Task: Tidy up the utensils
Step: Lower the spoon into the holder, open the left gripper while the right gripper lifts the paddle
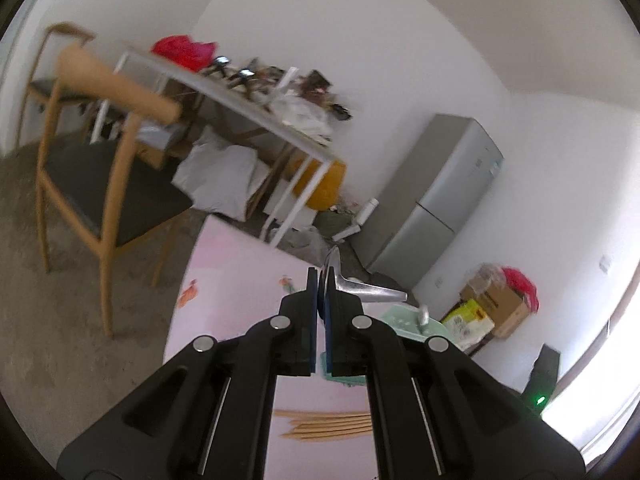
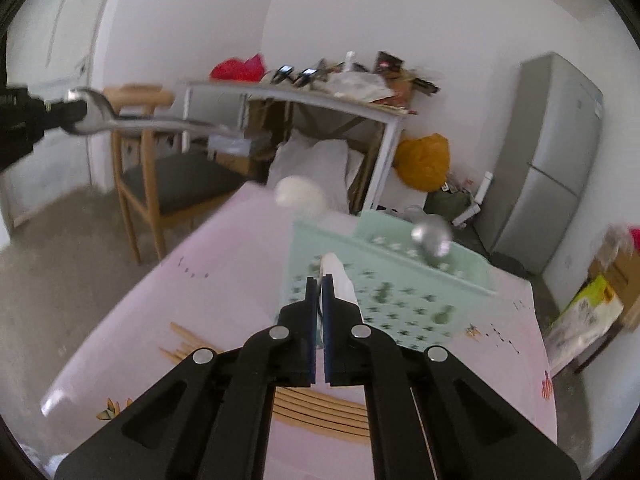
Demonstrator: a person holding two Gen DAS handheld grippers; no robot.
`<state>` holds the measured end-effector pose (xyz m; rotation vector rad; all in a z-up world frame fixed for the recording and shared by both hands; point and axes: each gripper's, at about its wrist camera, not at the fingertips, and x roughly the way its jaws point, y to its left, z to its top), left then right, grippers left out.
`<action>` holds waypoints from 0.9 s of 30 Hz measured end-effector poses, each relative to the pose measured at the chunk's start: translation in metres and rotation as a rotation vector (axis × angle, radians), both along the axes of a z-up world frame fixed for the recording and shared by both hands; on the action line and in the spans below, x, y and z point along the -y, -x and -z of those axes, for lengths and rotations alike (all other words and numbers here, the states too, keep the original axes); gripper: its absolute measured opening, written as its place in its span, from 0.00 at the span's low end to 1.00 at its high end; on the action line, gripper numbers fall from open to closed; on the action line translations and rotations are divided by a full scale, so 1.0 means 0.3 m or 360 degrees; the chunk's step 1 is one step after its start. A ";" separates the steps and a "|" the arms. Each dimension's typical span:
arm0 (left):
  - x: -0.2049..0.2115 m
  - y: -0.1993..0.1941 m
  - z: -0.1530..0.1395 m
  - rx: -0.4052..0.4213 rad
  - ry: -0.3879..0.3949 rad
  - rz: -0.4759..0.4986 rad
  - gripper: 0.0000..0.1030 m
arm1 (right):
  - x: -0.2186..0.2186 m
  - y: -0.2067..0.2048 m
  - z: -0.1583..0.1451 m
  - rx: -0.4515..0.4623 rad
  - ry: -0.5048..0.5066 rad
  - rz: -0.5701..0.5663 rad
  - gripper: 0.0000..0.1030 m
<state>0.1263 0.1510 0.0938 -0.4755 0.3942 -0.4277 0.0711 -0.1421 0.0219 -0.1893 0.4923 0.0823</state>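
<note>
My left gripper (image 1: 321, 280) is shut on a metal spoon (image 1: 362, 286), held in the air above the pink table; the spoon also shows in the right wrist view (image 2: 120, 120), high at the left. My right gripper (image 2: 319, 282) is shut on a white spoon: its handle (image 2: 340, 282) sticks out by the fingers and its blurred bowl (image 2: 300, 196) lies beyond. A mint-green utensil basket (image 2: 400, 292) stands on the table just ahead of the right gripper, with a metal spoon bowl (image 2: 432, 238) sticking up in it. The basket also shows in the left wrist view (image 1: 404, 322).
Wooden chopsticks (image 2: 320, 412) lie on the pink tablecloth (image 2: 224, 264) under the right gripper; they also show in the left wrist view (image 1: 328, 424). A wooden chair (image 1: 100, 172), a cluttered white table (image 1: 256, 104) and a grey fridge (image 2: 548, 160) stand beyond.
</note>
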 end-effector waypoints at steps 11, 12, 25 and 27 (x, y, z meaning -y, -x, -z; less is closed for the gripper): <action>0.400 -0.087 -0.137 0.0122 -0.0770 0.0131 0.01 | 0.260 0.100 -0.103 0.0157 -0.0345 0.0089 0.02; 0.419 -0.092 -0.141 0.0133 -0.0819 0.0123 0.01 | 0.280 0.109 -0.105 0.0171 -0.0370 0.0095 0.02; 0.701 -0.224 -0.102 0.0079 -0.1411 0.0215 0.02 | 0.396 0.150 -0.086 0.0200 -0.0532 0.0101 0.02; 0.722 -0.259 -0.087 0.0040 -0.1392 0.0254 0.02 | 0.410 0.152 -0.086 0.0205 -0.0548 0.0106 0.02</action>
